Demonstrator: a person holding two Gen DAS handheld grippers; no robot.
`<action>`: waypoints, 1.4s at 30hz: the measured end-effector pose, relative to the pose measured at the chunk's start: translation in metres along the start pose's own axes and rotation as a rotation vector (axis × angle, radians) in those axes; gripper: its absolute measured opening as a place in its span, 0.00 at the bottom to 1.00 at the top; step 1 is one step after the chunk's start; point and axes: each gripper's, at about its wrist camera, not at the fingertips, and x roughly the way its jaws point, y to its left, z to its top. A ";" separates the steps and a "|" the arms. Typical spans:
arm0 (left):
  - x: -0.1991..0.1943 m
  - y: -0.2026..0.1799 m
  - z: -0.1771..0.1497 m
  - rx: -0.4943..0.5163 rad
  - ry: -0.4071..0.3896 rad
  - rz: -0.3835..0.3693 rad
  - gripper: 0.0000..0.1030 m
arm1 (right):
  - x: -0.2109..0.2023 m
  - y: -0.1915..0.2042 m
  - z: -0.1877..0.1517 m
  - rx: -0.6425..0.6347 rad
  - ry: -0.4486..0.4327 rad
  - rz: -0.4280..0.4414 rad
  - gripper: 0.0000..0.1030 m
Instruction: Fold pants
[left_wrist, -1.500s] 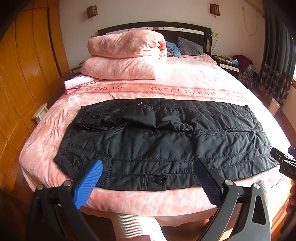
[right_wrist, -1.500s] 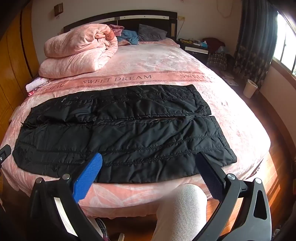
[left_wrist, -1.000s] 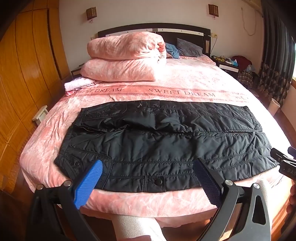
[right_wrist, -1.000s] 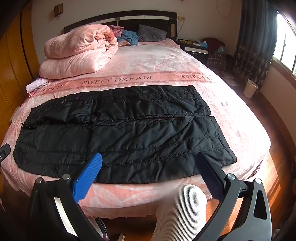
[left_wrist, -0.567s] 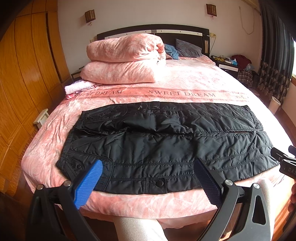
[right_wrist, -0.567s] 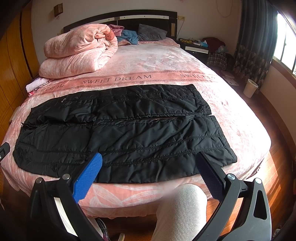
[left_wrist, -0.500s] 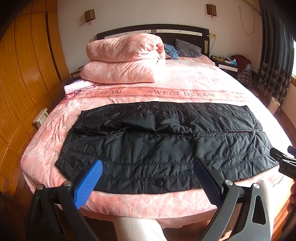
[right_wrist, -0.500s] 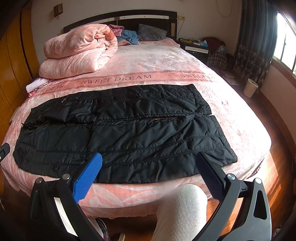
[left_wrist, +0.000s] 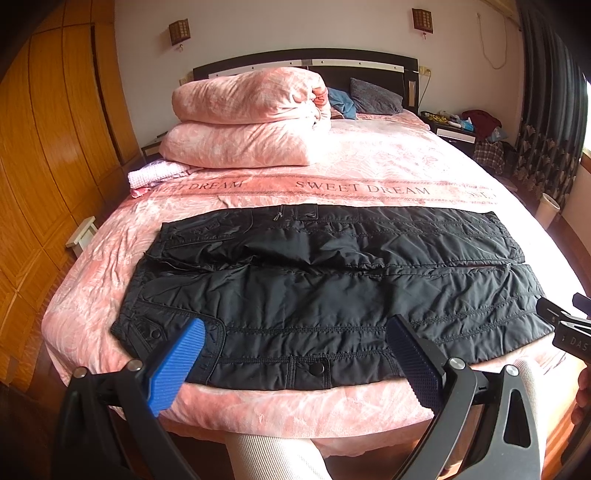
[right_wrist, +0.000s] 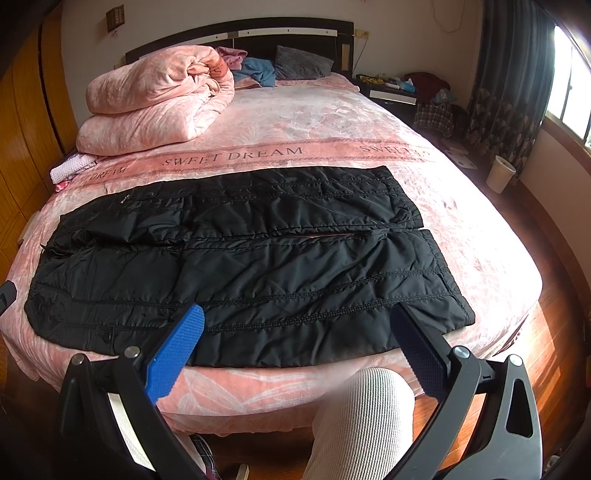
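Note:
Black quilted pants (left_wrist: 325, 288) lie spread flat across the foot of a pink bed (left_wrist: 369, 173), waist to the left, leg ends to the right. They also show in the right wrist view (right_wrist: 240, 266). My left gripper (left_wrist: 295, 350) is open and empty, held just short of the near edge around the waist and middle. My right gripper (right_wrist: 299, 339) is open and empty, held short of the near leg's edge. The right gripper's tip shows at the right edge of the left wrist view (left_wrist: 569, 328).
A folded pink quilt (left_wrist: 251, 122) lies at the bed's far left, with pillows (left_wrist: 373, 98) by the dark headboard. A wooden wardrobe (left_wrist: 44, 155) stands left. A nightstand (right_wrist: 395, 92), curtains and a white bin (right_wrist: 500, 179) stand right. The person's leg (right_wrist: 362, 424) is below the grippers.
Both grippers stay open and nearly still. The left view has shifted very slightly; the pants have not moved.

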 end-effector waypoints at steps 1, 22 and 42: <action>0.000 0.000 0.000 0.001 -0.001 0.001 0.96 | 0.000 0.000 0.000 0.000 0.000 0.002 0.98; 0.002 -0.001 0.001 0.001 0.005 -0.001 0.96 | 0.007 0.002 0.002 -0.004 0.005 -0.004 0.98; 0.003 -0.001 0.002 0.002 0.006 -0.001 0.96 | 0.016 0.004 0.004 -0.005 0.018 0.003 0.98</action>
